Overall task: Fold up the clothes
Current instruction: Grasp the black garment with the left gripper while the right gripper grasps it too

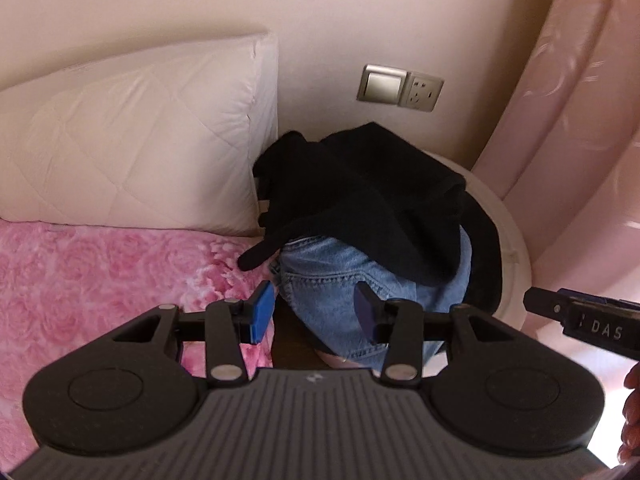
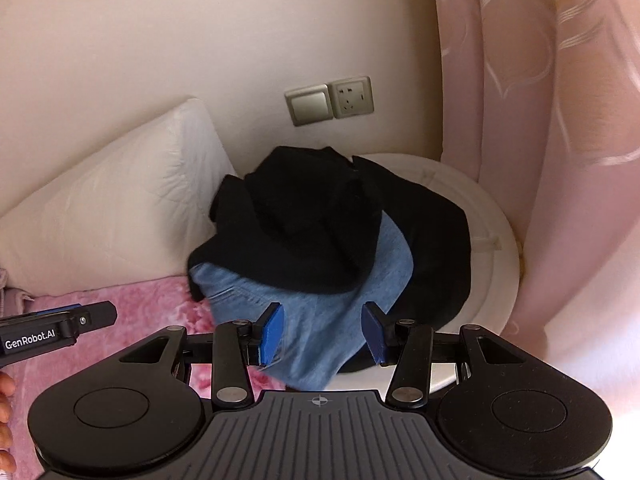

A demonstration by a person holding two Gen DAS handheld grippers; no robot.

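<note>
Denim jeans (image 1: 320, 292) lie ahead of both wide-open, empty tongs, left (image 1: 316, 314) and right (image 2: 323, 332); tugging them risks dragging the black sweater (image 2: 316, 220) off the round table (image 2: 492, 264)

Sweater (image 1: 360, 196) atop jeans (image 1: 340, 284), beside pillow (image 1: 132, 132)

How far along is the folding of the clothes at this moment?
Nothing looks folded yet. The black garment lies crumpled on the blue jeans, heaped on the round white table. In hand: nothing; the left gripper and right gripper hover with jaws open near the jeans. Left: picking up and folding both.
</note>
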